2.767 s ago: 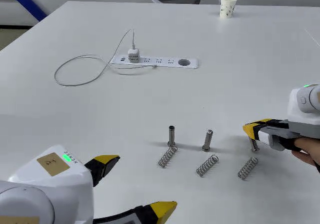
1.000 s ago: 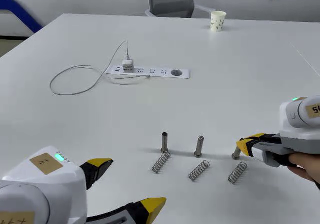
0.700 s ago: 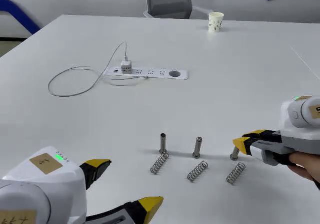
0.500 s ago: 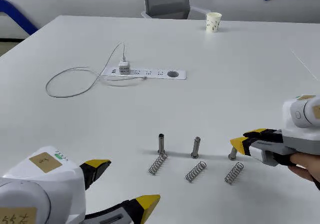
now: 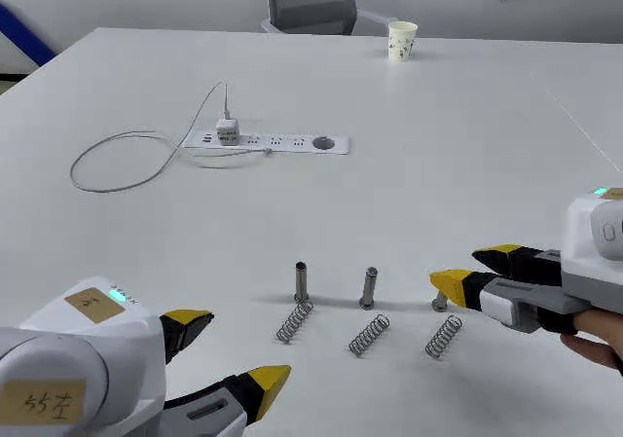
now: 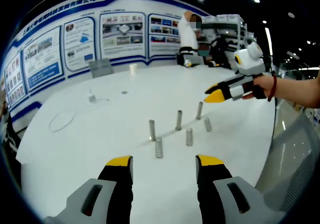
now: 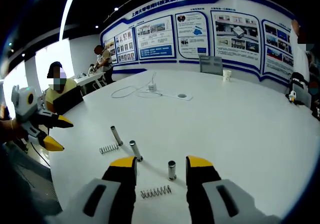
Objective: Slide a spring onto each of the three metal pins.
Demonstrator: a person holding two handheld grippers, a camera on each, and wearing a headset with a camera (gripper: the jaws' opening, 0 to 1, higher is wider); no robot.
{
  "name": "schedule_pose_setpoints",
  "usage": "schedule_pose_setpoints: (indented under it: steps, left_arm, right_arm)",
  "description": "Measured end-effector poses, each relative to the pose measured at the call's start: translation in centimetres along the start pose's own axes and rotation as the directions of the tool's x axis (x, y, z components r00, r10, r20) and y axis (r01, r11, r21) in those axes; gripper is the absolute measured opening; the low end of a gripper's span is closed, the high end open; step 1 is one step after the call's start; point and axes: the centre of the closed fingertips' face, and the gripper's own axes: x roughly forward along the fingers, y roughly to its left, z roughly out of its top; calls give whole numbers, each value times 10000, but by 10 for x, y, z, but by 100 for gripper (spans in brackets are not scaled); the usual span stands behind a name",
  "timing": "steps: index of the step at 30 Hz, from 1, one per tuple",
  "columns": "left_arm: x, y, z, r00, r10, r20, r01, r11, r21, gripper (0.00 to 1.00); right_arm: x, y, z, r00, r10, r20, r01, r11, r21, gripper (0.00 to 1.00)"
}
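Upright in a row at the lower centre of the head view stand the left pin [image 5: 301,281], the middle pin [image 5: 369,287] and the right pin [image 5: 440,303], all on the white counter [image 5: 438,164]. The right pin is partly hidden behind a yellow tip of the right tongs [image 5: 474,269]. A spring lies flat on the counter just below each one: the left spring [image 5: 294,321], the middle spring [image 5: 369,334] and the right spring [image 5: 444,336]. All three pins are bare.

The right tongs reach in from the right edge, held by a hand [image 5: 596,332]. Their jaws are spread and grip nothing. In the right gripper view the right pin [image 7: 172,170] stands in the gap between the two tips, touching neither, and the right spring [image 7: 155,191] lies just below it.

The left tongs [image 5: 226,354] sit in the lower left corner of the head view, spread and empty, well apart from the pins.

Toward the upper left of the frame lie a power strip [image 5: 263,143] and a looped cable [image 5: 127,155]. A cup [image 5: 401,41] and a chair [image 5: 310,1] are at the top.
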Motion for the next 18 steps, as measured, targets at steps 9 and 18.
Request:
schedule_pose_setpoints:
  steps: [9,18]
  left_arm:
    - [19,3,-5,9992,-285,-272,298,9983,498,47]
    - [41,3,-11,9981,-457,-420,482,9969,615,41]
  right_arm:
    - [-8,3,-5,9996,196,201,-197,9998,53,47]
    - [-13,5,-17,9994,314,156,-316,9995,97,49]
